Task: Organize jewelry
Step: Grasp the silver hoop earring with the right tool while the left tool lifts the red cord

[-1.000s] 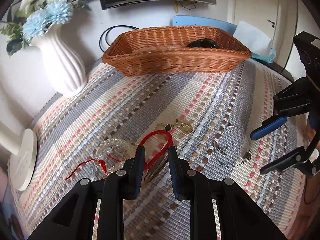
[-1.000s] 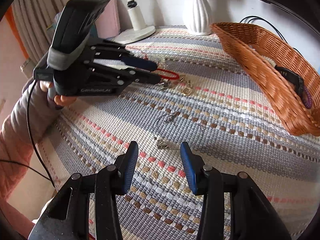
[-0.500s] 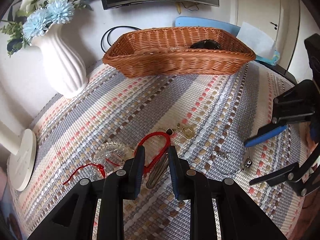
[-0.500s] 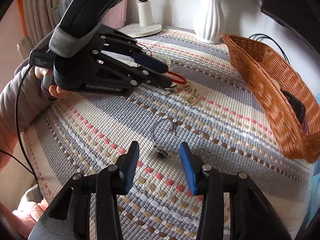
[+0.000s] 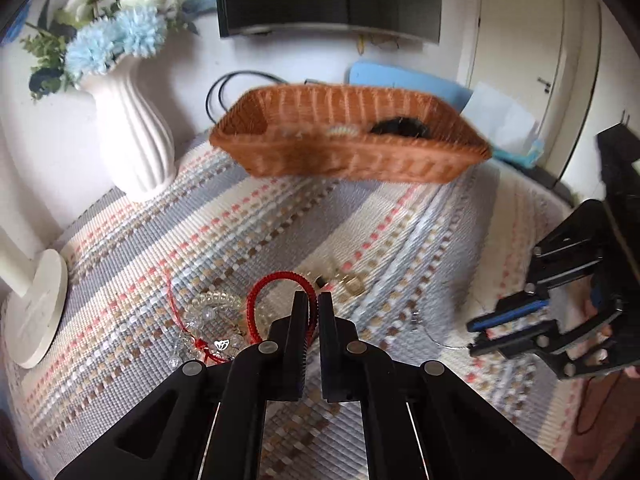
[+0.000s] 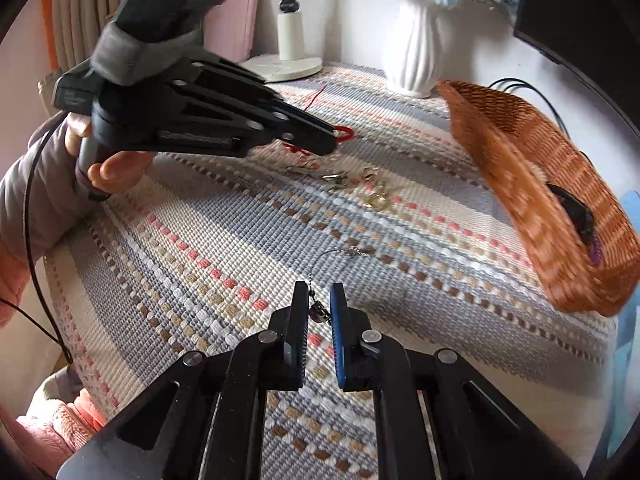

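My left gripper (image 5: 313, 300) is shut on the red cord bracelet (image 5: 276, 282), just above the striped cloth; it also shows in the right wrist view (image 6: 332, 140). A clear bead bracelet (image 5: 208, 308) and a thin red string with a charm (image 5: 200, 344) lie to its left. Gold earrings (image 5: 348, 282) lie just beyond. My right gripper (image 6: 319, 300) has its jaws nearly closed around the pendant of a thin silver necklace (image 6: 320, 312); it also shows in the left wrist view (image 5: 476, 338). A metal hair clip (image 6: 332, 176) lies near the earrings (image 6: 378, 196).
A wicker basket (image 5: 348, 160) holding a dark item stands at the back of the table (image 5: 280, 216). A white vase with blue flowers (image 5: 132, 136) stands back left. A white lamp base (image 5: 36, 312) sits at the left edge. A monitor hangs behind.
Both grippers have closed: the left onto the red cord bracelet, the right around the necklace pendant. The right gripper moved forward to the necklace. The left gripper has tilted up slightly.
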Tool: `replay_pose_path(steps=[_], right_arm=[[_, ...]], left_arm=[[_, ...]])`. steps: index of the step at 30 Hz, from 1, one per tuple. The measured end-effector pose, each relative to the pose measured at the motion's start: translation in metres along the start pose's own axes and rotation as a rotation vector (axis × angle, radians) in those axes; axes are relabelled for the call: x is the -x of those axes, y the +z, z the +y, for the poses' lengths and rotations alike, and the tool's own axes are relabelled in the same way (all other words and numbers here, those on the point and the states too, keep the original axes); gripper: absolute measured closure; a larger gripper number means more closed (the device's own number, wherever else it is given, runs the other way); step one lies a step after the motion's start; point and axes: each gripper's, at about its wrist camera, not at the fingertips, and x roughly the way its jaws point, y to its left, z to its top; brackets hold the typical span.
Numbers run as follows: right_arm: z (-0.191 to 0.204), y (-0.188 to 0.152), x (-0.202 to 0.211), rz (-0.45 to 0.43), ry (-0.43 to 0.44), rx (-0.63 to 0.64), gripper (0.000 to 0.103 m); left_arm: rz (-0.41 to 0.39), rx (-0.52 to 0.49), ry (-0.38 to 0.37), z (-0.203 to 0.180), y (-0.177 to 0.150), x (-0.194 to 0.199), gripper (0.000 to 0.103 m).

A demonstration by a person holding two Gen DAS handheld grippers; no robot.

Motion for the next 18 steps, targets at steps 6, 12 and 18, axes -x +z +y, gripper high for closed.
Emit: replay_pose_path(steps=[6, 12, 18], right_arm=[[-0.008, 0.0, 0.033, -0.06, -0.013, -0.048, 0.09], [-0.018, -0.003, 0.07, -0.121, -0.024, -0.086, 0.09], [-0.033, -0.01, 0.071, -0.108, 0.004, -0.157, 0.09]], left_arm=[[-0.075, 0.006, -0.043, -0.014, 0.009, 0.039, 0.098], [-0.125, -0.062, -0.015, -0.042, 0.026, 0.073, 0.098], [-0.045, -0.072, 0.032, -0.046, 0.024, 0.059, 0.088]])
